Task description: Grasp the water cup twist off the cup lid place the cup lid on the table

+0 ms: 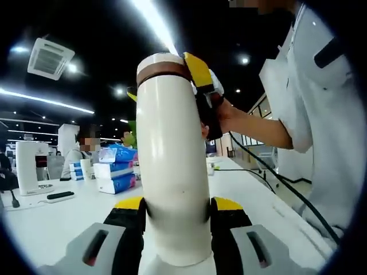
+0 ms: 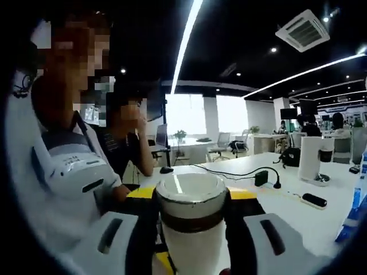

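Two grippers share the work here: the left gripper [image 1: 175, 220] is clenched on the lower body of the white water cup [image 1: 172, 172], its yellow-and-black pads pressed against the two sides of the barrel, and the right gripper [image 2: 192, 209] is closed around the cup lid [image 2: 192, 192], just above the brown band that rings the top. In the left gripper view the cup stands tall and slightly tilted over the white counter [image 1: 51, 220], with the right gripper's yellow pad [image 1: 198, 70] touching the lid at the top right and a person's hand [image 1: 221, 112] behind it. The step in hand looks like the twist itself, and the lid appears to sit flush on the cup, so it seems not yet loosened. To do it well, the left gripper should hold the body firm and not let it turn, since the smooth wall may slip between the pads; the right gripper should turn about the cup's own long axis, with no side pull that would tip the cup. Once the thread lets go, the lid should lift straight up before it moves aside. Tissue packs [image 1: 114, 175] lie on the far left of the counter and a black cable [image 1: 287, 183] runs along the right, so a bare near patch suits the lid best.
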Demonstrator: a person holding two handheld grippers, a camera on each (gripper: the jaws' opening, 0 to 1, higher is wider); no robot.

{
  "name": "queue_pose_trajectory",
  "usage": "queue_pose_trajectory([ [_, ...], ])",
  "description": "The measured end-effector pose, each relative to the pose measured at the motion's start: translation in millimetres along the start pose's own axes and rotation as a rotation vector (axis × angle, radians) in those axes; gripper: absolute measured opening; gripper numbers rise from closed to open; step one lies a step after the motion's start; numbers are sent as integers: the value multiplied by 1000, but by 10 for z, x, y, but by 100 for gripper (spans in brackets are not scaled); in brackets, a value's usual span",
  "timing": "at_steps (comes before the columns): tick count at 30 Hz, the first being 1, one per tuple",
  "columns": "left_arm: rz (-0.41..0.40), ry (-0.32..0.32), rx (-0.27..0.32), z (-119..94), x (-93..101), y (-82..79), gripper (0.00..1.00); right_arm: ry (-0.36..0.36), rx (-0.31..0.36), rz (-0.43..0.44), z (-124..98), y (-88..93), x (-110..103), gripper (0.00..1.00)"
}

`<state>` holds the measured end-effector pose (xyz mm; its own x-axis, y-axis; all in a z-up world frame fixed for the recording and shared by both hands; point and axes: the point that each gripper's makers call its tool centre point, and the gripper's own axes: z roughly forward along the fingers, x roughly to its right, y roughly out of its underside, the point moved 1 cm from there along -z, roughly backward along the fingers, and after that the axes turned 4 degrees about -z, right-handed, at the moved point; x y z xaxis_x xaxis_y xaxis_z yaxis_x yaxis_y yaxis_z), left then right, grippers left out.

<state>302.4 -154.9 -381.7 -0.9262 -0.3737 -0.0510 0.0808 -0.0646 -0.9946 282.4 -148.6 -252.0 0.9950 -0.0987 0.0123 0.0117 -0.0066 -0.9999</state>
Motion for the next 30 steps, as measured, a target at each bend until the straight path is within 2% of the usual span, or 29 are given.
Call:
queue_pose_trajectory([
  [2, 7, 0, -2, 6, 5, 1, 45, -9, 9, -11, -44, 3, 60, 48],
  [6, 5, 2, -1, 5, 2, 0, 45, -38, 14, -11, 0, 33, 19, 49],
  [10, 7, 2, 0, 5, 9, -1, 46, -24, -11, 27, 66, 82, -23, 51],
  [12, 10, 3, 1, 7, 13, -3, 46, -2, -18, 2, 87, 81, -34, 50],
  [14, 12, 3, 1, 10, 18, -4, 46, 72, -37, 1, 62, 65, -14, 53],
  [18, 12, 2, 0, 10, 23, -6, 46, 207, -35, 65, -75, -71, -3, 69],
  [20, 12, 2, 0, 10, 23, -7, 46, 275, -28, 45, -136, -156, -53, 79],
  [22, 12, 2, -1, 11, 26, -7, 46, 370, -18, -5, -189, -230, -83, 85],
  [25, 12, 1, -1, 12, 25, -8, 46, 531, 14, -16, -269, -274, -119, 80],
  [26, 13, 1, -2, 12, 27, -8, 46, 577, -6, -25, -296, -245, -143, 80],
  [27, 13, 0, -2, 12, 27, -8, 46, 604, 5, -50, -295, -268, -180, 80],
  [29, 13, 0, -2, 13, 27, -7, 46, 664, 38, -44, -299, -283, -257, 80],
  [30, 13, 0, -2, 12, 29, -7, 46, 691, 77, -28, -282, -299, -317, 80],
])
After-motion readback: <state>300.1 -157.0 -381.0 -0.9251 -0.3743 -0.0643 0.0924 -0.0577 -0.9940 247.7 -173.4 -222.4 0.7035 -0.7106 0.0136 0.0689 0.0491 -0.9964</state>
